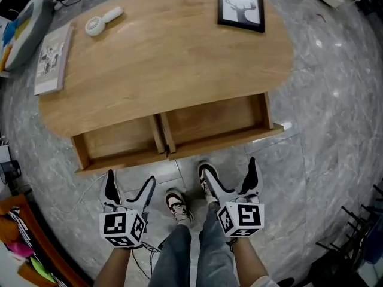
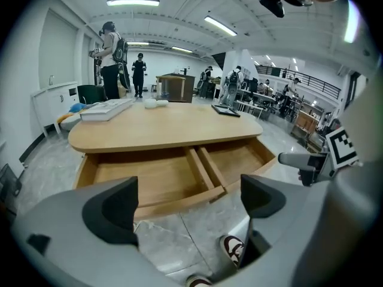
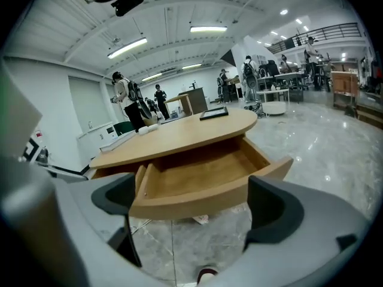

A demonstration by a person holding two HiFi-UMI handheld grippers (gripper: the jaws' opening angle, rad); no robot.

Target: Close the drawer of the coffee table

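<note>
Blue-jeaned legs (image 1: 187,250) and black-and-white sneakers (image 1: 178,207) are filling the bottom centre of the head view. They are flanked by the left gripper (image 1: 130,181) and the right gripper (image 1: 228,167), each with its jaws spread wide and nothing between them. Both grippers are hovering over the grey marble floor (image 1: 326,130), short of the oval light-wood coffee table (image 1: 173,58). That table is stretching across the upper half of the frame, its long axis running left to right and rising slightly toward the right. Two shallow wooden drawers are standing pulled out along its lower edge, opening toward the person: the left-frame drawer (image 1: 119,142) and the right-frame drawer (image 1: 215,124). Their curved fronts are lying parallel to the table's long axis. A white handheld fan (image 1: 103,21), a pale book (image 1: 52,58) and a black-framed picture (image 1: 241,8) are resting on the tabletop.

Moving to the left gripper view, the dark pads are sitting wide apart at the lower left and lower right. Bare floor and a shoe are showing between them. Both drawers are gaping open beyond, at mid-frame.

Over in the right gripper view, the jaws are likewise spread wide. The right-frame drawer's front is spanning the gap between them, near but apart from the pads, and its open interior is receding toward the upper left. People are standing in the far background.
</note>
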